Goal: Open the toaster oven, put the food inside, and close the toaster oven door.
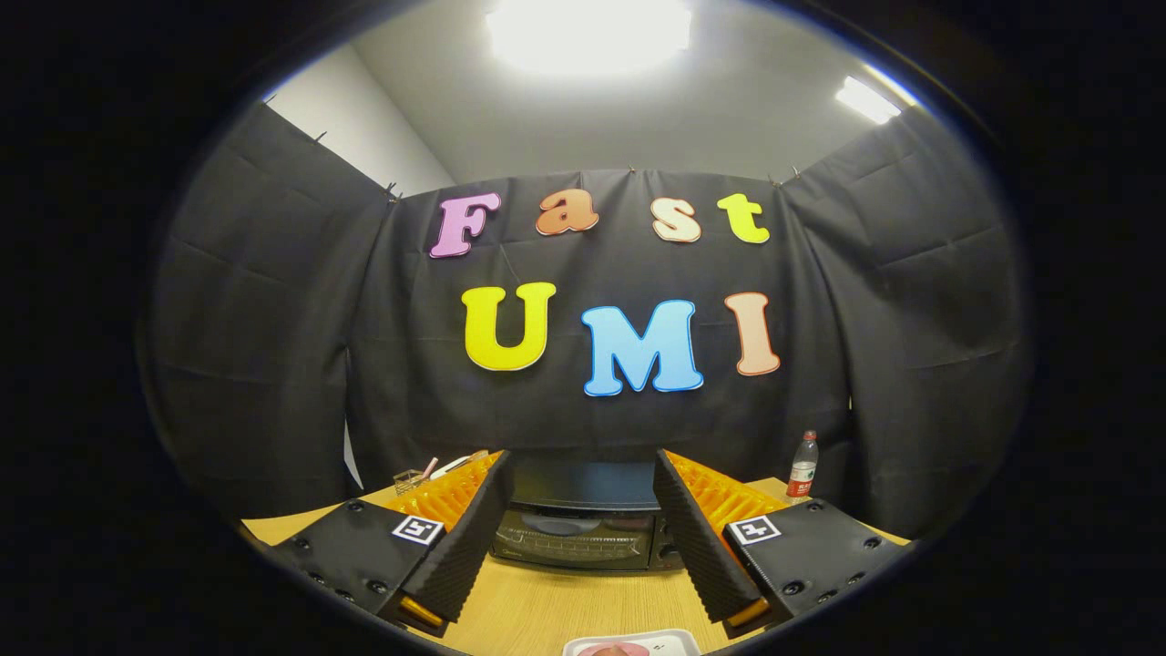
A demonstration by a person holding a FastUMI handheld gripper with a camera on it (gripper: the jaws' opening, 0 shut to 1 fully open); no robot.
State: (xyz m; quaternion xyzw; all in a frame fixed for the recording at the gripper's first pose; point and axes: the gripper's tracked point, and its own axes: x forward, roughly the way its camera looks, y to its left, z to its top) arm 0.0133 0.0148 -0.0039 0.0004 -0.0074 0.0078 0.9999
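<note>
Toaster oven (583, 538), door shut, is sitting on the wooden table (547, 610) just beyond the gripper (583, 533), whose fingers are gaping wide and gripping nothing. Food is waiting on a white tray (630, 645) nearer; a bottle (802, 467) is standing off right.

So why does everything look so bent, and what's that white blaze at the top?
In the gripper view the fisheye lens bows the curtain walls and the table edge; the ceiling lamp is blown out to pure white, a second lamp glares less. The toaster oven, seen between the open gripper's fingers, stays sharp with reflections on its closed glass door.
</note>
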